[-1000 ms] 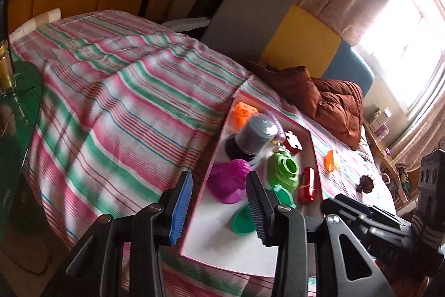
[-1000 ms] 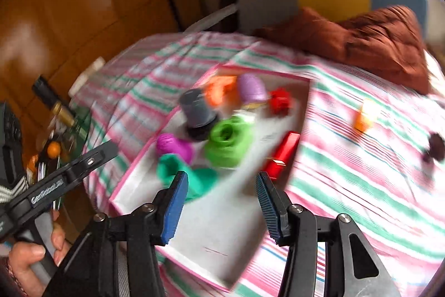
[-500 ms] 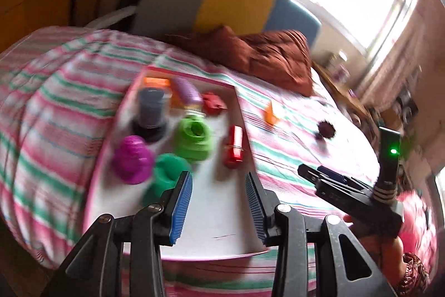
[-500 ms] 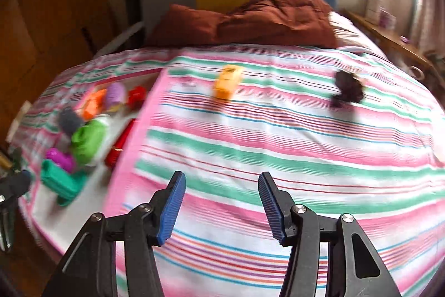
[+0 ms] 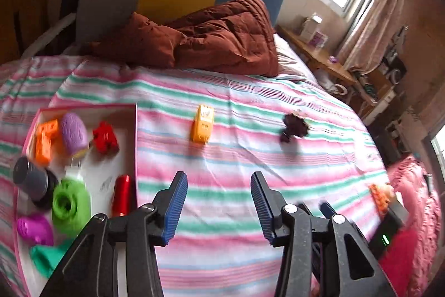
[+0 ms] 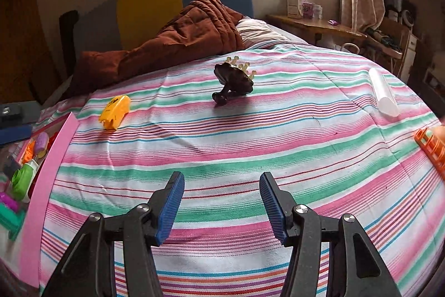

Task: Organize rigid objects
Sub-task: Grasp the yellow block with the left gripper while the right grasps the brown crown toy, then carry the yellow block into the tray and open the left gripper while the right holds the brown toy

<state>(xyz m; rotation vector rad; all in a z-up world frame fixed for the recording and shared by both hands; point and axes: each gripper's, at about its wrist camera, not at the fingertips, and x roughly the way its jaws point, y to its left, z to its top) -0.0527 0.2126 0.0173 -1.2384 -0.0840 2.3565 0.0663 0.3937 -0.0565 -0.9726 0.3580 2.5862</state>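
Observation:
A pink-rimmed white tray lies at the left on the striped bed and holds several small toys, among them a green ring, a red cylinder and a purple oval. A yellow block and a dark brown scalp brush lie loose on the bedspread beyond both grippers. They also show in the right wrist view, the block and the brush. My left gripper is open and empty. My right gripper is open and empty above the stripes.
A brown quilt lies at the bed's head. A clear tube and an orange ridged piece lie at the right. The tray's pink rim runs along the left. A wooden side table stands by the window.
Both grippers have swung right, away from the tray, and now face the open bedspread with the yellow block and the brush. Both stay open and empty.

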